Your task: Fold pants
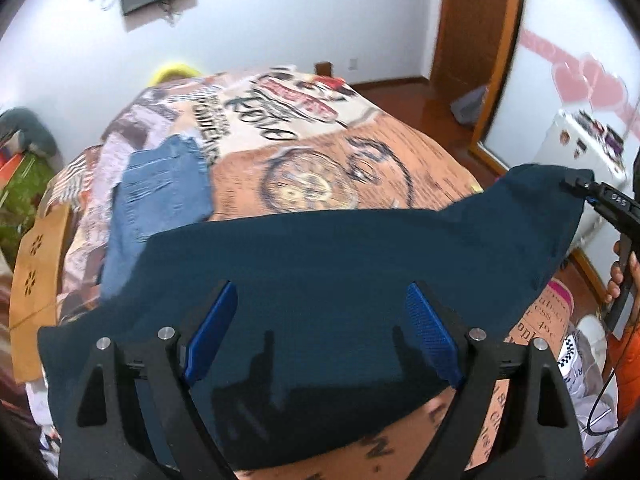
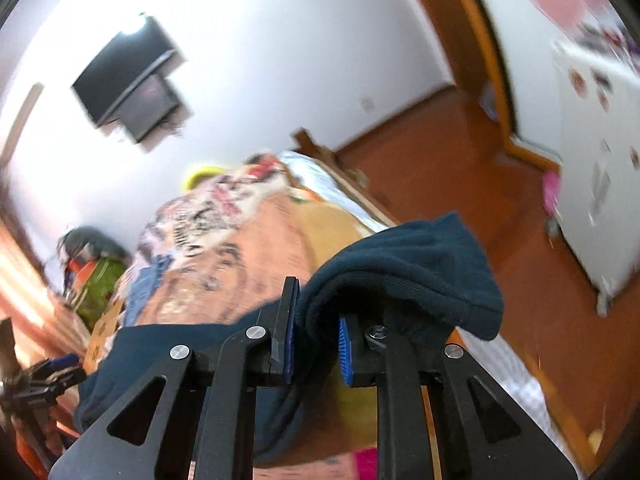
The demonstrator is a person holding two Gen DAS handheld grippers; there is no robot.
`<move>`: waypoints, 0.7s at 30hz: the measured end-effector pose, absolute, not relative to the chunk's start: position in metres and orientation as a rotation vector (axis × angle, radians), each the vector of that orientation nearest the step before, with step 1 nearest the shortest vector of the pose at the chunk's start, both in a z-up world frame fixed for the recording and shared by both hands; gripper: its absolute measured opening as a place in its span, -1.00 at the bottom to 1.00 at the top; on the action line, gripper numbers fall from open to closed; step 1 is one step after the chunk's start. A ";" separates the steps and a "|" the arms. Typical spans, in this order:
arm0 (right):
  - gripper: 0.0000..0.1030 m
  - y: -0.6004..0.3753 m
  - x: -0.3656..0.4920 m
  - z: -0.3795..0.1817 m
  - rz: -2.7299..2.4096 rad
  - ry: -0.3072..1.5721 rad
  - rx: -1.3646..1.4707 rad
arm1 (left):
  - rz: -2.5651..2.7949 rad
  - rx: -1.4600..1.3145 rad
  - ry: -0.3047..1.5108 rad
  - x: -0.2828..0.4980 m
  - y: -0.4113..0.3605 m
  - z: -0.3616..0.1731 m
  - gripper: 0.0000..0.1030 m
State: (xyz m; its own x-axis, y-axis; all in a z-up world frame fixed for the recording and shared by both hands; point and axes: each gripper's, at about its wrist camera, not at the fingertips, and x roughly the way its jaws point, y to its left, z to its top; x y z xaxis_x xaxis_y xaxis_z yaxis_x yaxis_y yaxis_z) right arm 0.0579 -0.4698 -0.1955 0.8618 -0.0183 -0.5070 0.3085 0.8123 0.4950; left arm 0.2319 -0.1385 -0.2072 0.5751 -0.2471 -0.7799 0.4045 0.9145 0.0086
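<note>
While the right hand-held gripper [image 2: 316, 340] pinches the dark navy fleece pants [image 1: 320, 280] at lower centre, the left hand-held gripper [image 1: 320, 336] gapes wide over them.

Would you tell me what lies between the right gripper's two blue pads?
A bunched fold of the dark blue pants sits between the right gripper's pads, pinched there; the right wrist view shows it.

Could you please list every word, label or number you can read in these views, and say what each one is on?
Bedspread: large printed lettering in several patches, all blurred or distorted; no word reads with certainty.
Right gripper: a small white marking on its black body, too small to read.
Dark blue pants: no text.
</note>
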 end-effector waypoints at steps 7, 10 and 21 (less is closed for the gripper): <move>-0.70 -0.396 0.087 -0.149 0.010 0.451 0.441 | -0.275 0.103 0.830 0.215 -0.072 -0.194 0.70; -0.70 -0.358 0.107 -0.144 0.101 0.461 0.379 | -0.226 0.057 0.827 0.209 -0.043 -0.193 0.70; -0.69 -0.207 0.160 -0.199 0.431 0.732 0.070 | -0.136 -0.075 0.876 0.193 0.028 -0.216 0.70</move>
